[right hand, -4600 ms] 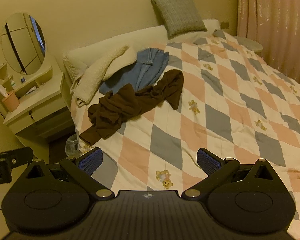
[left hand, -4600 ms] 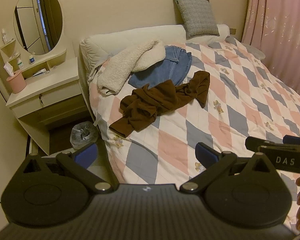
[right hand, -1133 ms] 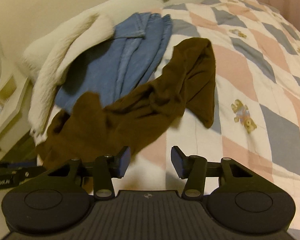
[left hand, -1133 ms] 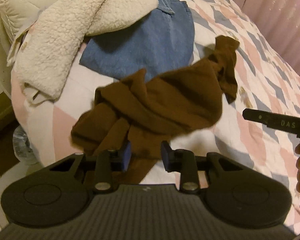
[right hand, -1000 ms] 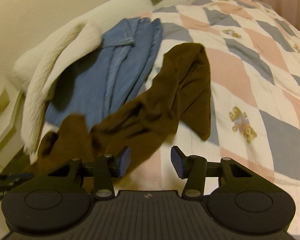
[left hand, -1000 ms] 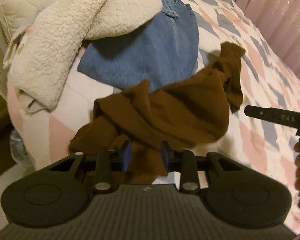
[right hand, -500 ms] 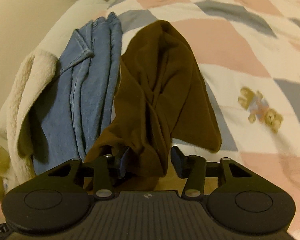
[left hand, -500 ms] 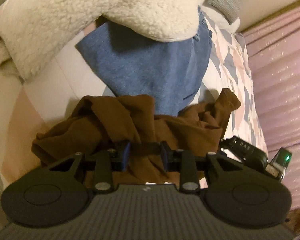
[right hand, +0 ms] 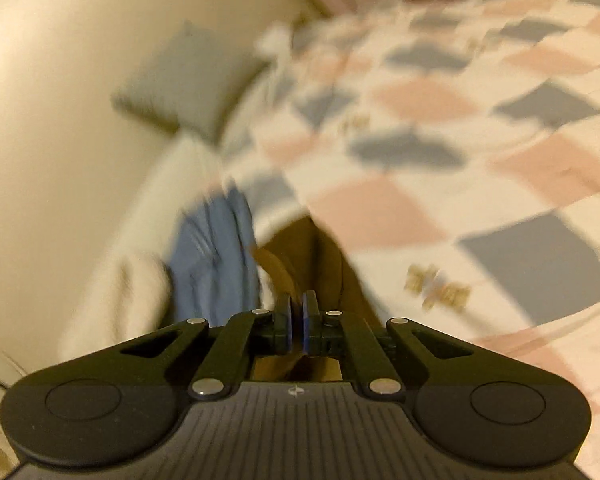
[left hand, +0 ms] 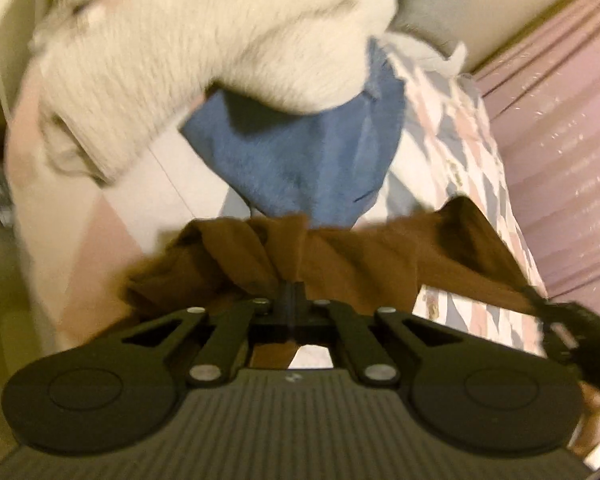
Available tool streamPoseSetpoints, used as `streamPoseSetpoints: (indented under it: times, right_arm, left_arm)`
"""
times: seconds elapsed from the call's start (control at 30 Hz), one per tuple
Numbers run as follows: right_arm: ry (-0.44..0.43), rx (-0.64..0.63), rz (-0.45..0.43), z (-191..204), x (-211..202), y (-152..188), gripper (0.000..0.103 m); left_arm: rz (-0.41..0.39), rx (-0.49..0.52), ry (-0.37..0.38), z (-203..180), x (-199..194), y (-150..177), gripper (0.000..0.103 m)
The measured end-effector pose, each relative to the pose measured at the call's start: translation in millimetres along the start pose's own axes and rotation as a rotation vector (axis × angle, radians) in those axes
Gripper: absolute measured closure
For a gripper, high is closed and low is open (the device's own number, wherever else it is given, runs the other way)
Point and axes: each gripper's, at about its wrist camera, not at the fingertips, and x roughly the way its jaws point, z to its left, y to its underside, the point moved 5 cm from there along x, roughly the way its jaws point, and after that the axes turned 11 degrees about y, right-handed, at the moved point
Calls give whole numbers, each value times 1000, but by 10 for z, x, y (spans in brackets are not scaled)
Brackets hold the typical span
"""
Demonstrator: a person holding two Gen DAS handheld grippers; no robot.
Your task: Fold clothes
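Observation:
A brown garment point(left hand: 364, 256) lies bunched on the checked bed quilt point(left hand: 460, 136). My left gripper point(left hand: 294, 292) is shut on a fold of it near its middle. My right gripper point(right hand: 296, 308) is shut on another part of the brown garment point(right hand: 300, 248); it also shows in the left wrist view point(left hand: 556, 320) at the far right, holding the stretched end. Both views are blurred by motion.
Folded blue jeans point(left hand: 312, 160) lie just beyond the brown garment, partly under a cream fleece point(left hand: 204, 52). A grey pillow point(right hand: 188, 80) leans on the wall at the bed head. Pink curtains point(left hand: 560, 120) hang at the right. The quilt point(right hand: 460, 140) stretches to the right.
Both grippers have closed fully on the brown garment. The cloth is now pulled taut between them, and both cameras have swung, blurring the views.

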Motion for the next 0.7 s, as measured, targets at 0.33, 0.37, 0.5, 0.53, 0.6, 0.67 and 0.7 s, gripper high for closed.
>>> streamPoseSetpoints:
  times: [0.33,0.37,0.5,0.53,0.6,0.67,0.7]
  right_arm:
    - [188,-22,62,-1208,-1596,182,95]
    - [209,4,100,-1335,-1578,278,94]
    - [218,67,227,-1501,-1305,610,68]
    - [202,63,257,-1449,-1200,682,67]
    - [156,11,300,-1261,-982,787,66]
    - [98,-117,343,-917,-697,897,63]
    - [72,-183,356,-738,-558,949,59]
  left_arm:
    - [156,92,-48,-232,-404,1050,101]
    - [166,71,-27,-257,-332,1135,96]
    - [130,-32,6,-309,-73,1091,72]
    - [115,-53,11,-301,-24,1014,70]
    - [83,-81,10,-262,79,814,48]
    - [77,-97,-30,-175,257,590,43]
    - [84,-105,-49,-125,354,481,43]
